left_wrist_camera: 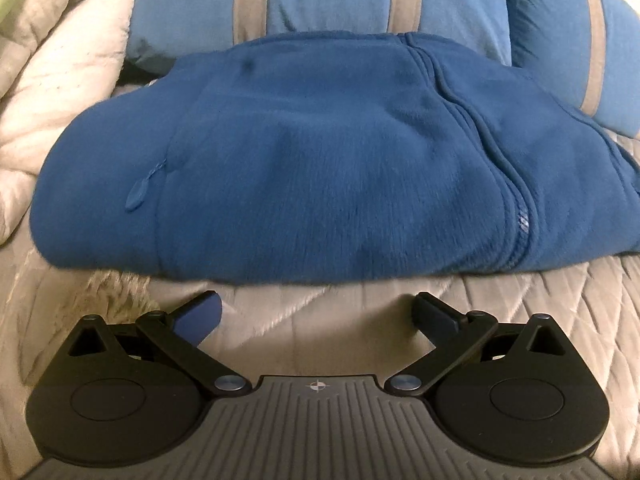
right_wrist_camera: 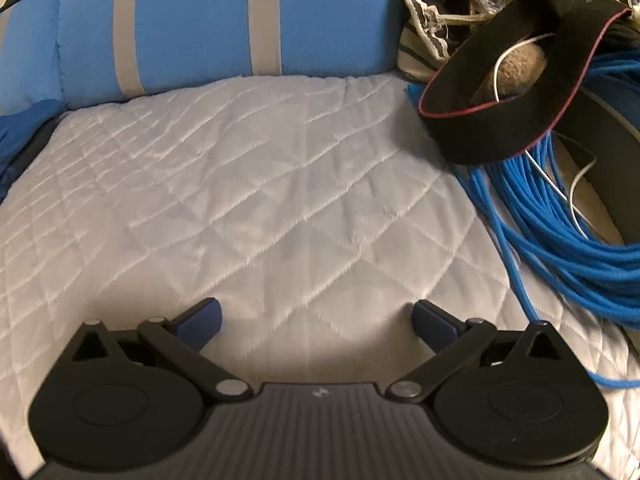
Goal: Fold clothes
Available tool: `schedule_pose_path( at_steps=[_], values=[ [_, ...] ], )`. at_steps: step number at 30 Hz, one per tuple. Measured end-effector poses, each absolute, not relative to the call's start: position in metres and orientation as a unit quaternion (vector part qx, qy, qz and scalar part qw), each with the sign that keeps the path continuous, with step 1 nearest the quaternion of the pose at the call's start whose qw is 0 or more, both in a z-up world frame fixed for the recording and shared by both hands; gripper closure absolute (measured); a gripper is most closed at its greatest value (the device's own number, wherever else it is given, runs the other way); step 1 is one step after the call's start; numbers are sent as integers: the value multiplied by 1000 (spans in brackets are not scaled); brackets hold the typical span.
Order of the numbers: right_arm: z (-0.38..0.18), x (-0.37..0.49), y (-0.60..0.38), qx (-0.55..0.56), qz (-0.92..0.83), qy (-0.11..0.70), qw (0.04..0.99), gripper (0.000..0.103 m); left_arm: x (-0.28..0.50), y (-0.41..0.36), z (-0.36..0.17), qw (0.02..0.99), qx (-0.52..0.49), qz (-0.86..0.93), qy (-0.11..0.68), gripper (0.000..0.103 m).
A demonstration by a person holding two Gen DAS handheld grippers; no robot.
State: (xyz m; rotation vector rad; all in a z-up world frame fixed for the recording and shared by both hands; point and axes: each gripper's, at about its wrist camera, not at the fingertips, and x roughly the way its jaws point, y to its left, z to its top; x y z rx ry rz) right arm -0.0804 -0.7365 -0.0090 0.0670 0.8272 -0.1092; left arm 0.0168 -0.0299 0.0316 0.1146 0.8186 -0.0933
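Blue fleece jacket (left_wrist_camera: 320,160) folded on quilt (left_wrist_camera: 360,304), just beyond left gripper (left_wrist_camera: 318,312), spread wide, empty. Right gripper (right_wrist_camera: 316,320) also wide, empty, over bare quilt. Risk: thick fleece bundle springs open if nudged; blue cable (right_wrist_camera: 560,216) right could snag.

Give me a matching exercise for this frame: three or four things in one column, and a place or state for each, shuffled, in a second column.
Things
1. blue fleece jacket
2. left gripper
3. coiled blue cable
4. striped blue pillow

Places or states
A. heaped at the right edge of the quilt
B. folded, lying on the quilt just ahead of the left gripper
C. open, holding nothing
D. propped along the far edge of the quilt

Pairs: 1-B, 2-C, 3-A, 4-D
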Motion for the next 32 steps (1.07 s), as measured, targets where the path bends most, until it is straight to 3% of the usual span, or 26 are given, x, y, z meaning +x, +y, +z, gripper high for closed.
schedule_pose_path(
  at_steps=[14, 32],
  values=[
    [-24, -52, -730, 38, -98, 329, 938, 0, 24, -35, 19, 942, 37, -21, 333, 0],
    [-27, -55, -729, 38, -98, 315, 943, 0, 23, -33, 16, 948, 26, -21, 317, 0]
  ],
)
